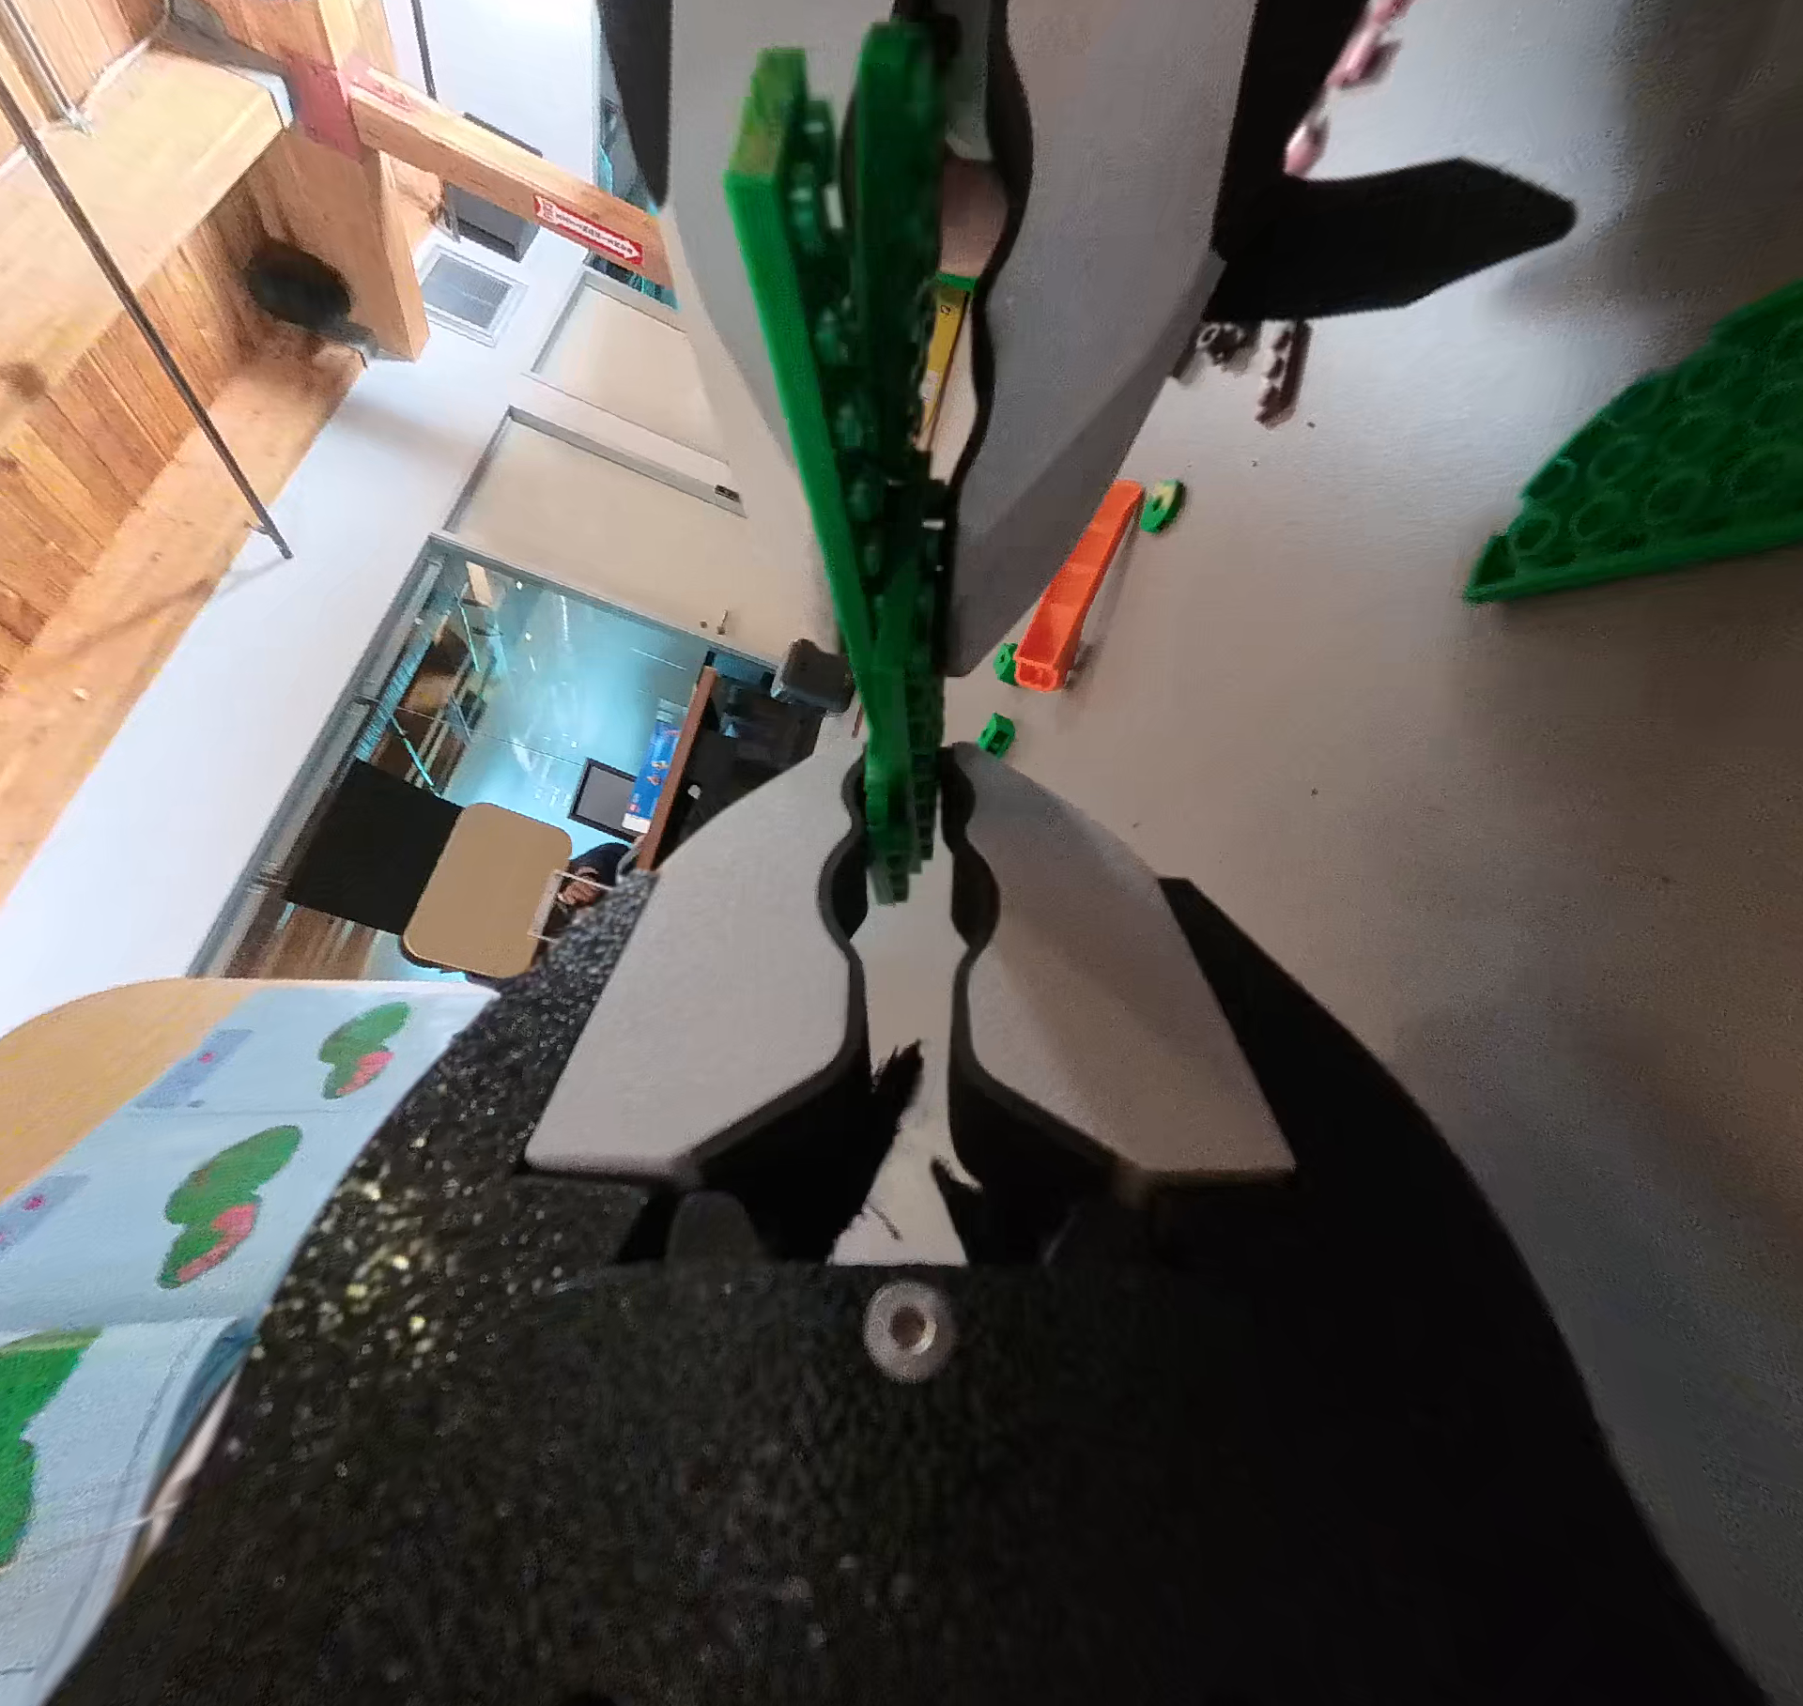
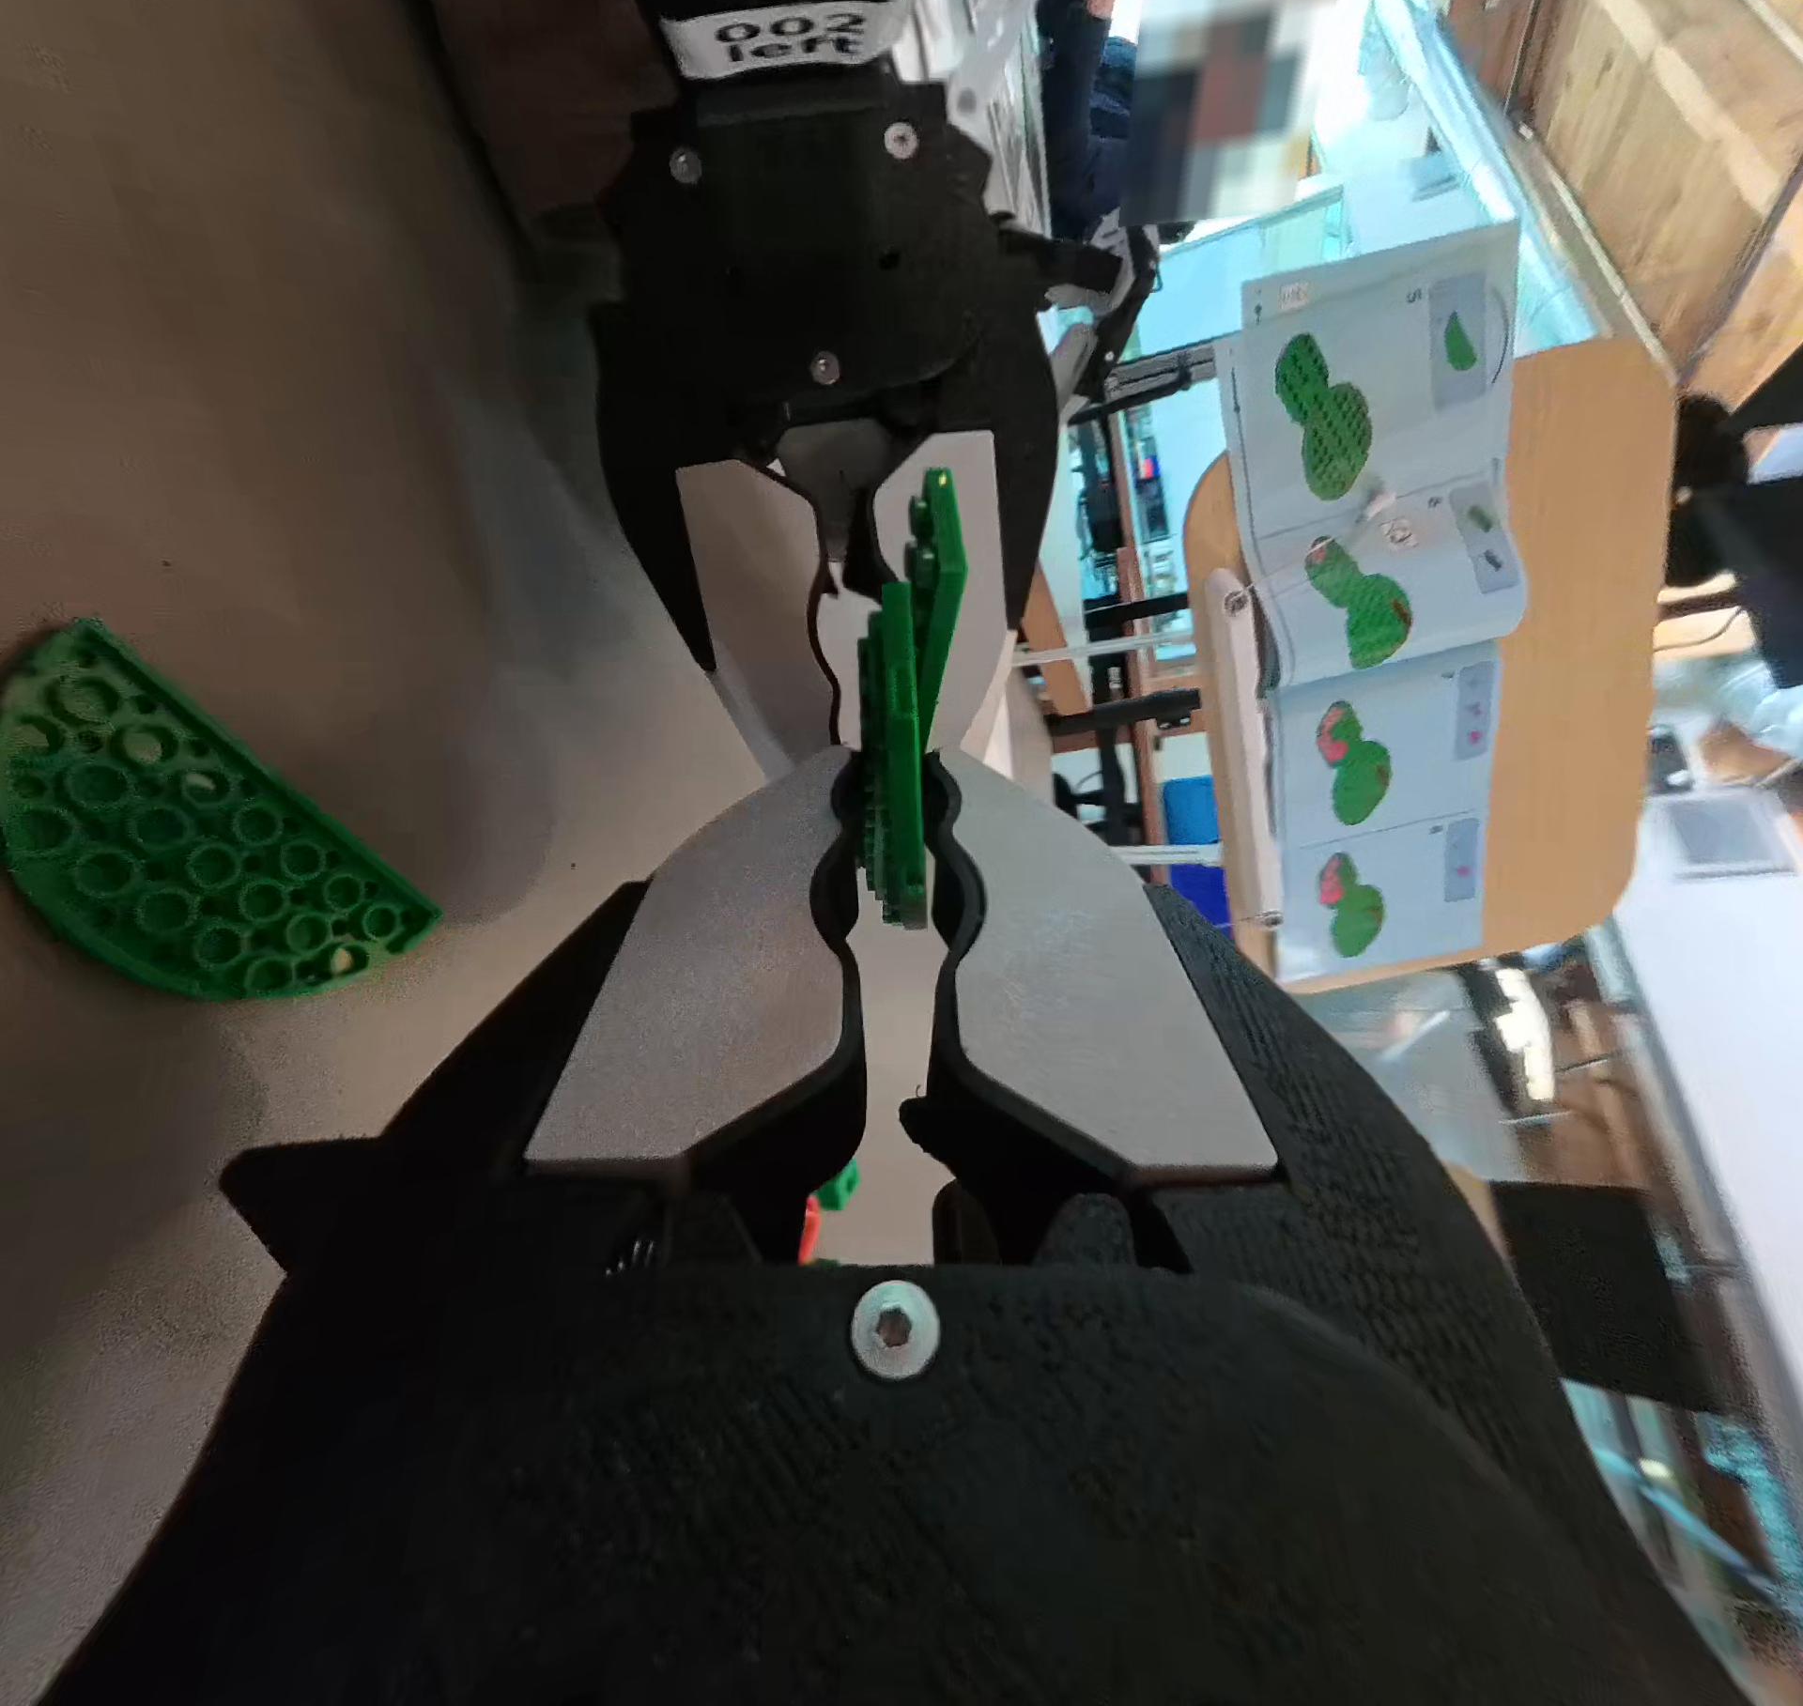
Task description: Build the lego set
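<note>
Two green plates (image 1: 859,411) are held edge-on and overlapping, face against face, above the grey table. My left gripper (image 1: 902,767) is shut on their near end. The right gripper (image 1: 902,659) comes in from the top of the left wrist view and clamps the same plates from the other side. In the right wrist view my right gripper (image 2: 893,771) is shut on the green plates (image 2: 893,781). The left gripper (image 2: 878,732) faces it tip to tip, with the farther plate (image 2: 941,586) between its fingers.
A half-round green plate (image 2: 185,820) lies studs-down on the table (image 1: 1463,879); it also shows in the left wrist view (image 1: 1678,469). An orange brick separator (image 1: 1073,596), small green pieces (image 1: 997,732) and dark pieces (image 1: 1259,362) lie nearby. An open instruction booklet (image 2: 1385,635) stands on a wooden board.
</note>
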A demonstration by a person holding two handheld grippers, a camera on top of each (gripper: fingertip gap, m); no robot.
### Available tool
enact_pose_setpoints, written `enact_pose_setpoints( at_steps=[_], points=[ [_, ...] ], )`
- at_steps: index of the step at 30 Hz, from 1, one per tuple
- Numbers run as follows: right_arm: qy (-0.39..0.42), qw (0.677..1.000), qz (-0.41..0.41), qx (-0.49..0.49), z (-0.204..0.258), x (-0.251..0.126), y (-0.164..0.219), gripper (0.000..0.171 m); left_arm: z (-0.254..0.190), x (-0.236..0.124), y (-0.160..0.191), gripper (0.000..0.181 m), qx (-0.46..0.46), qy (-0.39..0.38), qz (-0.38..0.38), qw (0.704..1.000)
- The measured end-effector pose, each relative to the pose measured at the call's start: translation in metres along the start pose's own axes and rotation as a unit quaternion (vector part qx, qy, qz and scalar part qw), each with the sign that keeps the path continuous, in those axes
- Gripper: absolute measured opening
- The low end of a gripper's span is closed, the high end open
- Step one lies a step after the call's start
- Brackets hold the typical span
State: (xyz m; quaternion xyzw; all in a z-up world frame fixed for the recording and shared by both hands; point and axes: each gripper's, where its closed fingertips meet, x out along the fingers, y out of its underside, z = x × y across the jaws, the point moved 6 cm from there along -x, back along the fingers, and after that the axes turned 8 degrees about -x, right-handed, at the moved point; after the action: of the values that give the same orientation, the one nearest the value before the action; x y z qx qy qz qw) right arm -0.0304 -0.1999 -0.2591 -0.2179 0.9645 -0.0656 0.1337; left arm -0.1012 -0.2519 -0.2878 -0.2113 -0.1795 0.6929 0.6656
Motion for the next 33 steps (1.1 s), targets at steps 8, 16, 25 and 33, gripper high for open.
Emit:
enact_pose_setpoints(
  at_steps=[8, 16, 25, 33],
  points=[
    [-0.099, 0.951, -0.068, 0.285, -0.011, -0.003, 0.020, 0.009, -0.002, -0.001, -0.013, 0.020, -0.140, 0.066, -0.042, 0.987],
    [-0.196, 0.825, -0.109, 0.518, -0.016, -0.002, 0.033, 0.011, 0.003, 0.000, -0.014, 0.010, -0.391, 0.203, -0.041, 0.897],
    [-0.234, 0.828, -0.119, 0.495, -0.015, -0.008, 0.026, 0.009, 0.001, -0.004, -0.021, 0.010, -0.418, 0.267, -0.044, 0.868],
    [-0.268, 0.814, -0.136, 0.497, -0.015, -0.012, 0.021, 0.009, -0.002, -0.008, -0.028, 0.011, -0.379, 0.274, -0.078, 0.880]
  ],
)
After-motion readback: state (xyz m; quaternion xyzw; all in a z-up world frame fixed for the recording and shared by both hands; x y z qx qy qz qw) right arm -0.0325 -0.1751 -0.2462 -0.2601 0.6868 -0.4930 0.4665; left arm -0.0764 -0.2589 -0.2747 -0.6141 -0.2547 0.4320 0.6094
